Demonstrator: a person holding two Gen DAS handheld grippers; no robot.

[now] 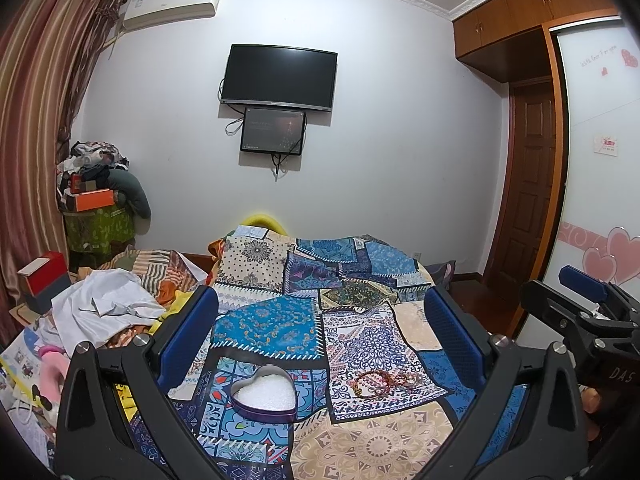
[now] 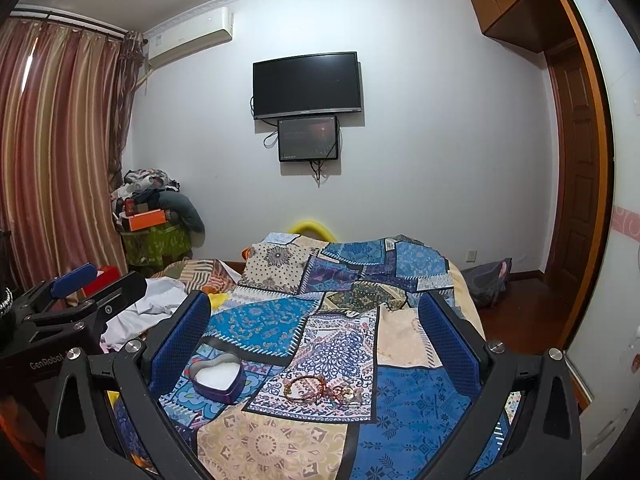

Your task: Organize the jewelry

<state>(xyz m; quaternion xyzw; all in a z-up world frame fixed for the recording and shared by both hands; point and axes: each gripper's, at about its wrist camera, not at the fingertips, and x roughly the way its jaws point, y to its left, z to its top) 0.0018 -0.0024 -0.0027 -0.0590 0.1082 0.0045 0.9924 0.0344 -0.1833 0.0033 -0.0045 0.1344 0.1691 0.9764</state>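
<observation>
Both claws hang above the patchwork bedspread (image 2: 280, 440), and each one is wide open with nothing between its blue pads. The step in hand, as I judge it, is the first pick: to bring one piece of jewelry into the box.

Nearest to the right gripper (image 2: 316, 344), a little ahead of its fingertips and about in the middle of its opening, lies the pile of bracelets (image 2: 320, 390), reddish beaded rings partly tangled together with some small rings on the right end. To the left of the pile, close to the left pad of this claw, stands the heart-shaped tin (image 2: 218, 376), open, with white padding inside.

From the left gripper (image 1: 320, 340), the same tin (image 1: 264, 394) sits ahead and slightly left of centre, and the bracelets (image 1: 384, 384) lie ahead to the right, near but apart from the tin.

To do it well, I would lower the right claw straight over one loop at the edge of the pile, so the pads close on one bracelet and not on the cloth. The left claw could hold the tin steady.

Farther away, crumpled clothes (image 1: 104, 304) lie on the left.
</observation>
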